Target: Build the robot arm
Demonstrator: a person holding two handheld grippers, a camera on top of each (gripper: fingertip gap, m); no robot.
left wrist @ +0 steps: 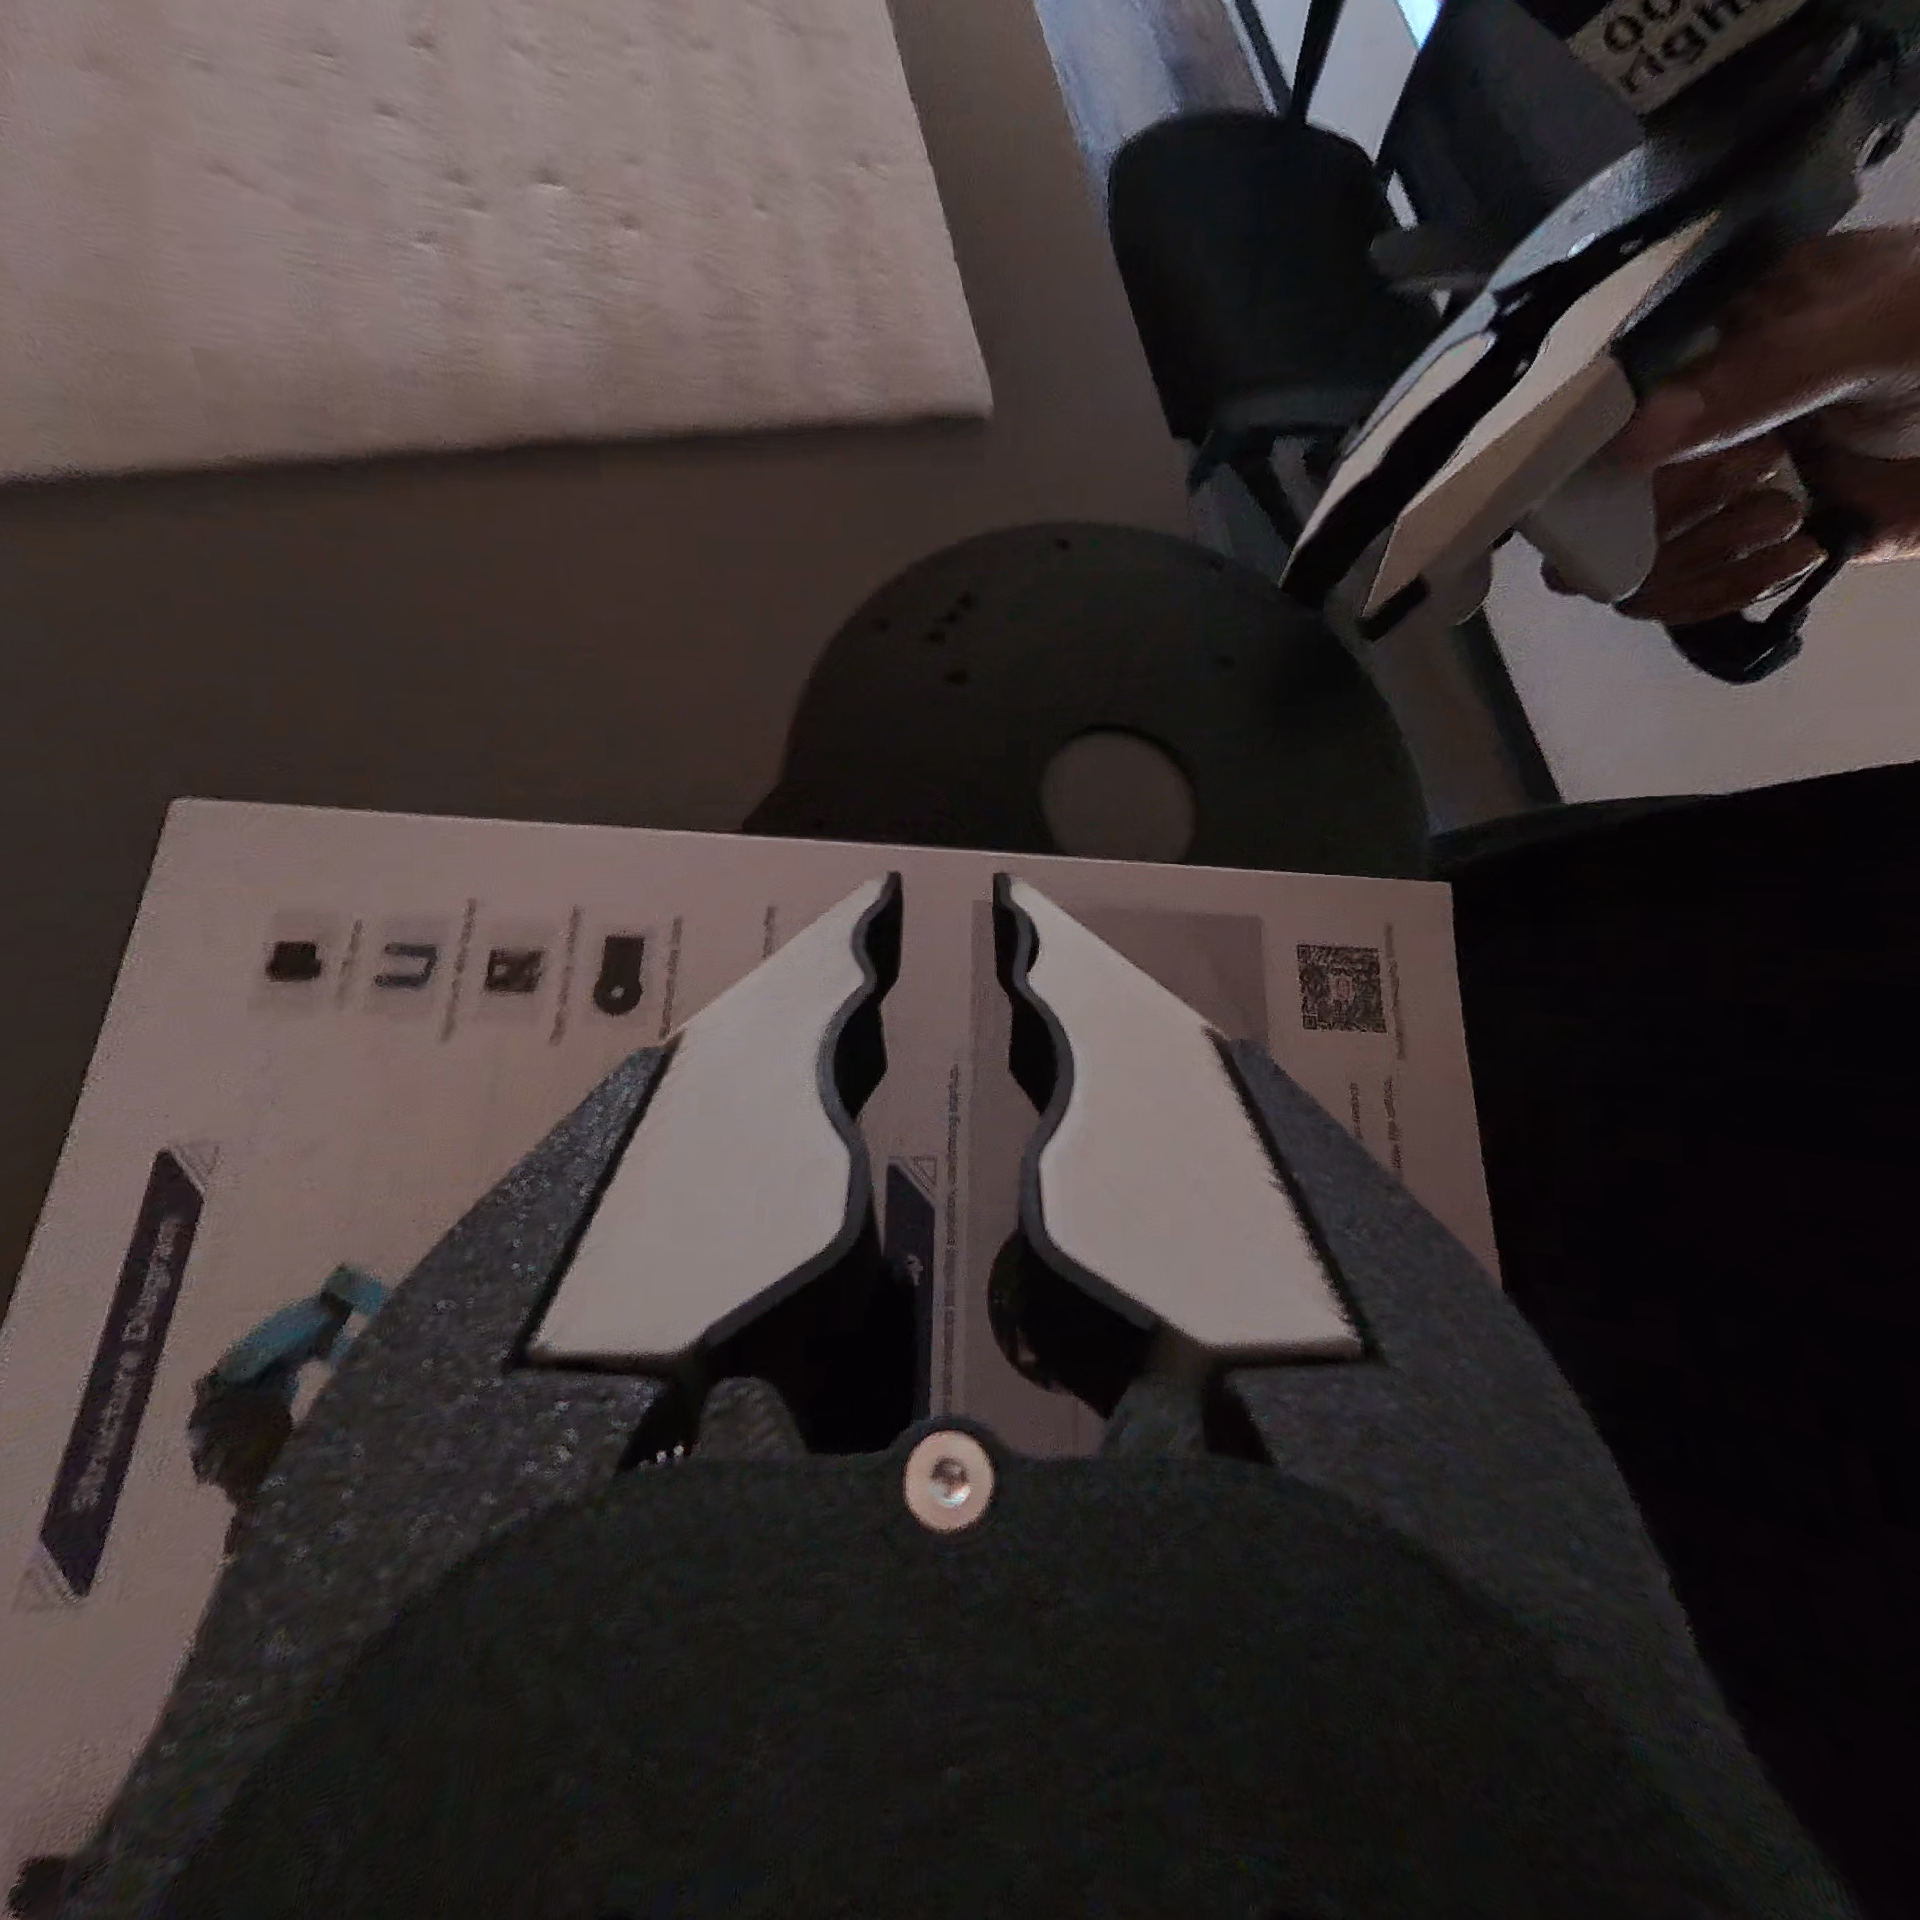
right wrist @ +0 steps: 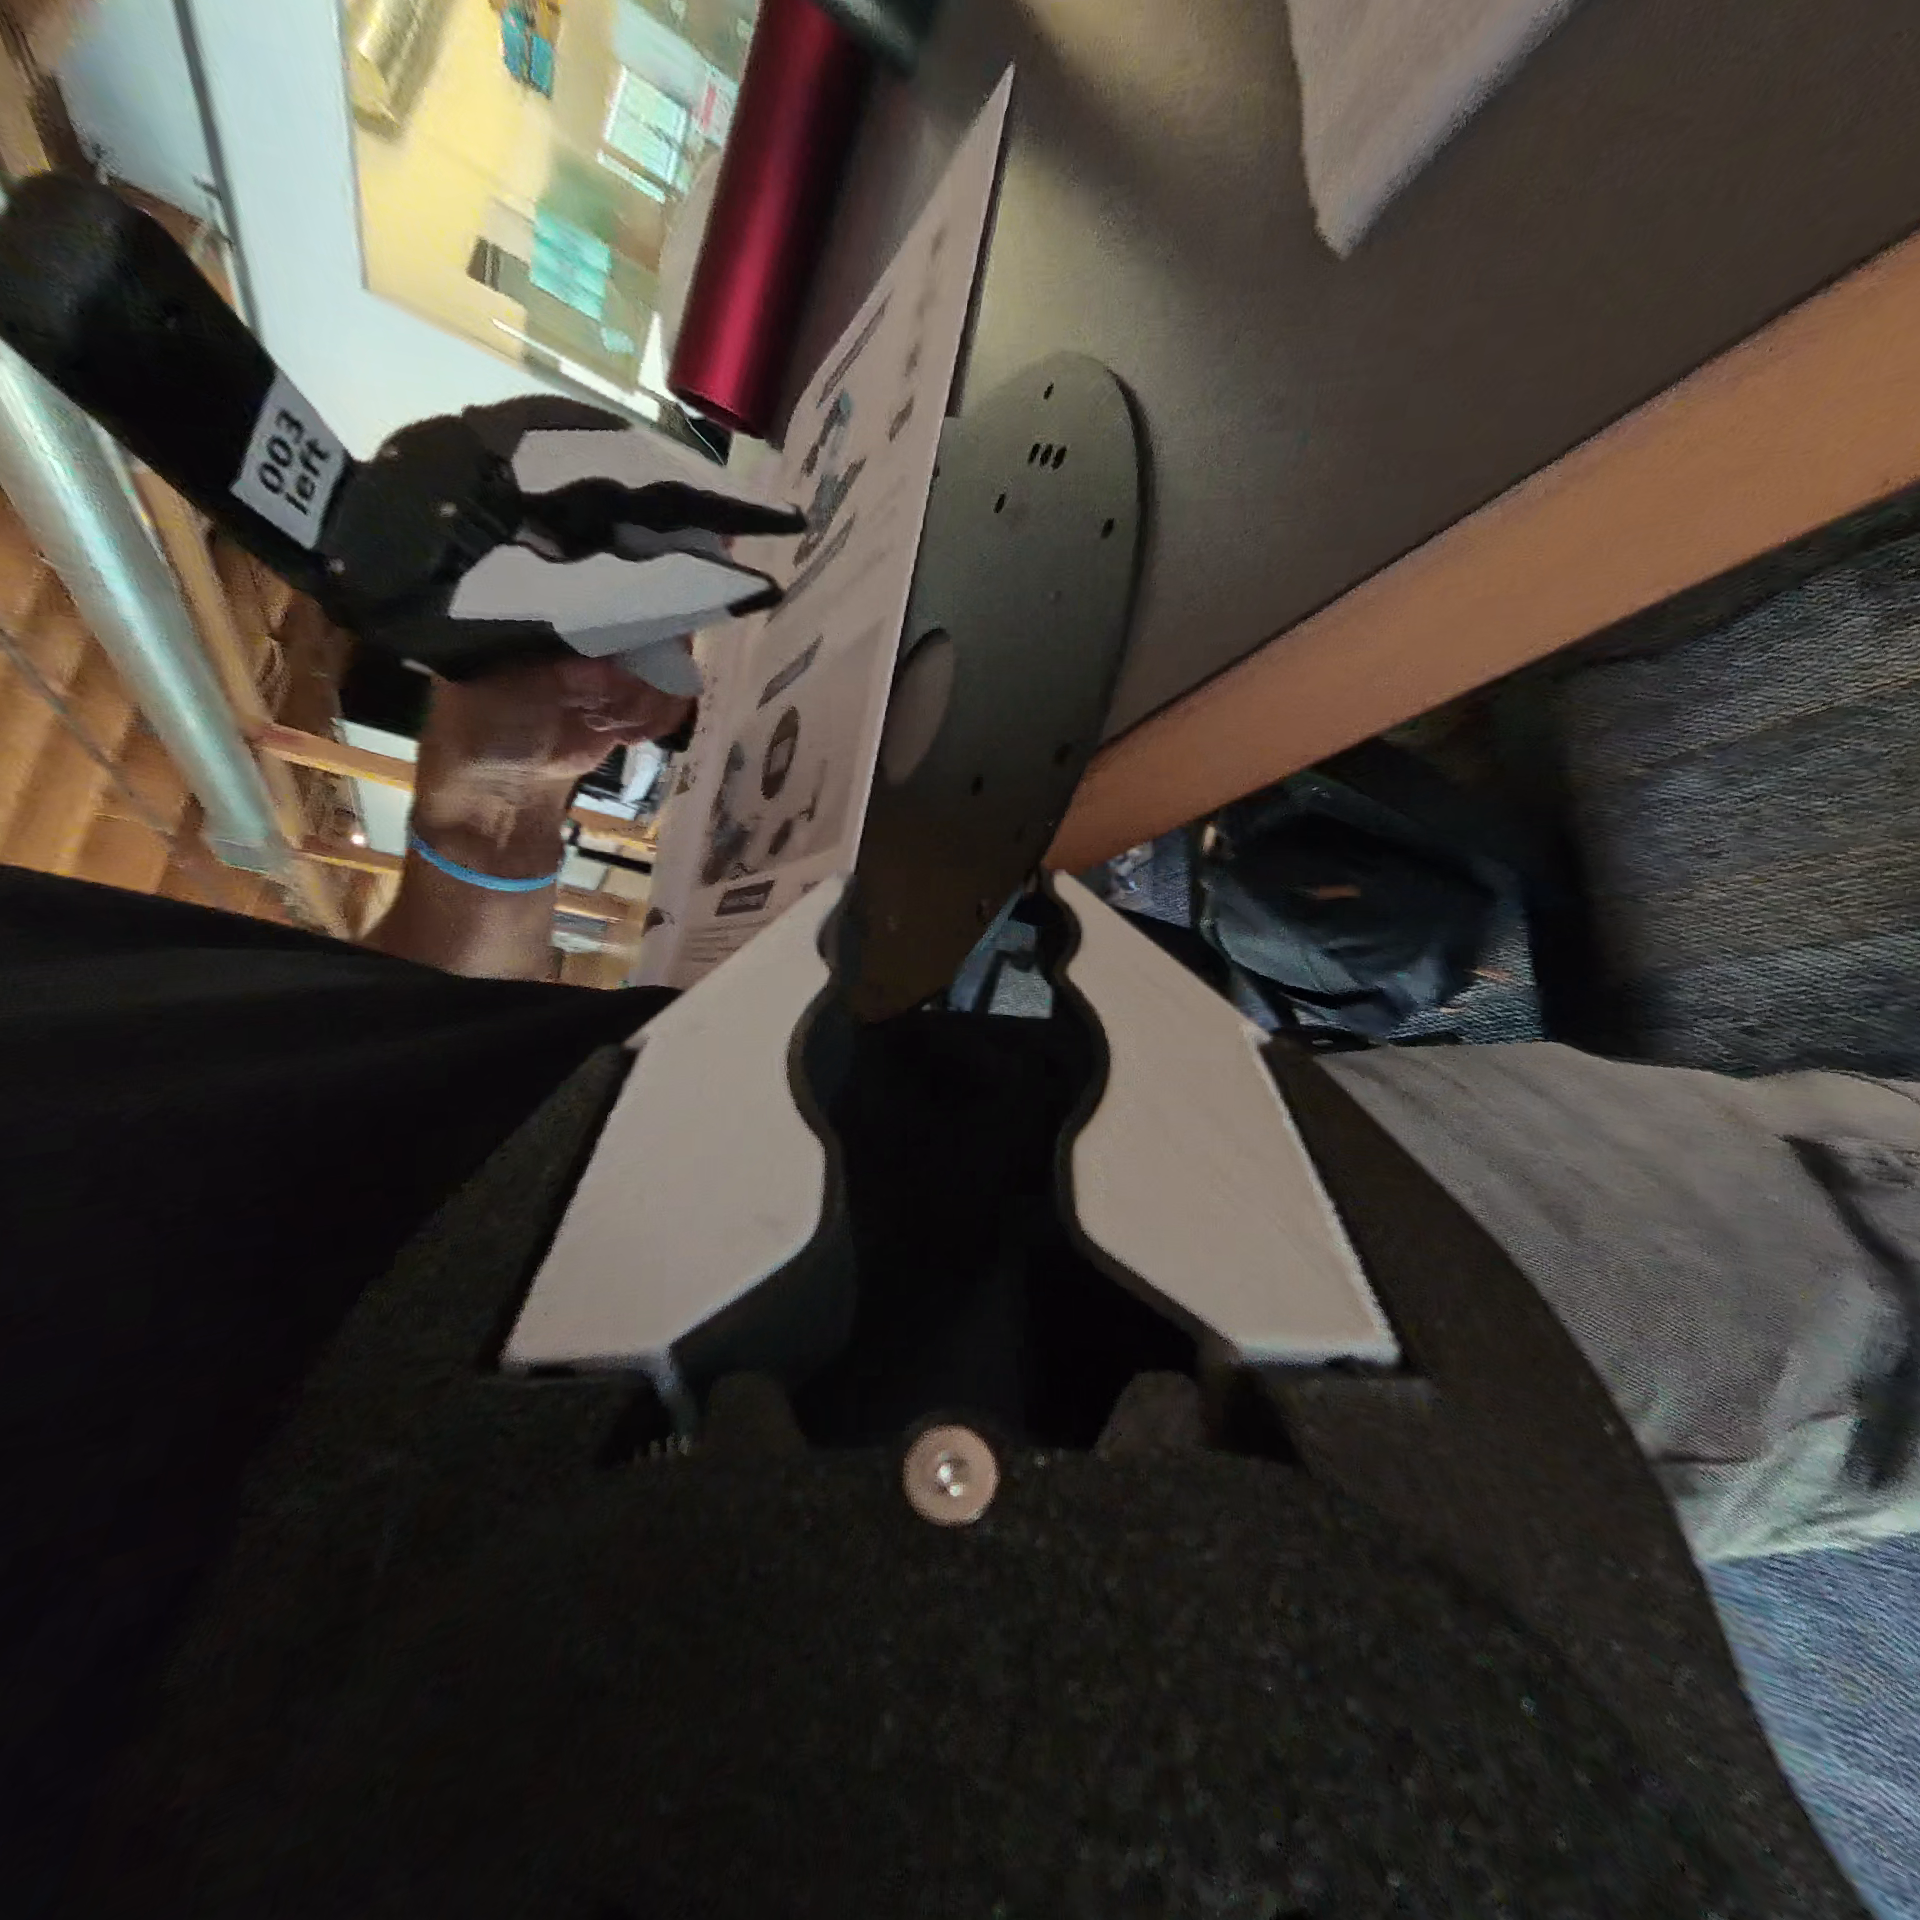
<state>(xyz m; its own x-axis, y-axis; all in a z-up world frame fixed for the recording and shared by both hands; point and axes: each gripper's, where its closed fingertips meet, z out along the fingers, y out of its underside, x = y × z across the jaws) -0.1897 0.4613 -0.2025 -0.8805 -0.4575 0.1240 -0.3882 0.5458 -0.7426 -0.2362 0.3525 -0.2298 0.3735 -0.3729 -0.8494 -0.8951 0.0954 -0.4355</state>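
Observation:
A white printed sheet (left wrist: 416, 1091) lies on the grey table (left wrist: 416, 644), partly covering a flat black round plate (left wrist: 1039, 665) with a centre hole. My left gripper (left wrist: 945, 883) is slightly open and empty, its tips down on the sheet. In the right wrist view the left gripper (right wrist: 788, 556) touches the sheet (right wrist: 831, 707). My right gripper (right wrist: 948, 883) is open, its jaws on either side of the plate's (right wrist: 1039, 582) rim where it overhangs the table edge. The right gripper also shows in the left wrist view (left wrist: 1335, 597), at the plate's right edge.
A white foam pad (left wrist: 468, 208) lies at the far left of the table. A red cylinder (right wrist: 769, 208) stands beyond the sheet. The wooden table edge (right wrist: 1455, 582) runs beside the plate. Below it are the person's legs (right wrist: 1558, 1299) and a dark bag (right wrist: 1351, 914). One gripper's finger ends stand about 12 cm off the other's.

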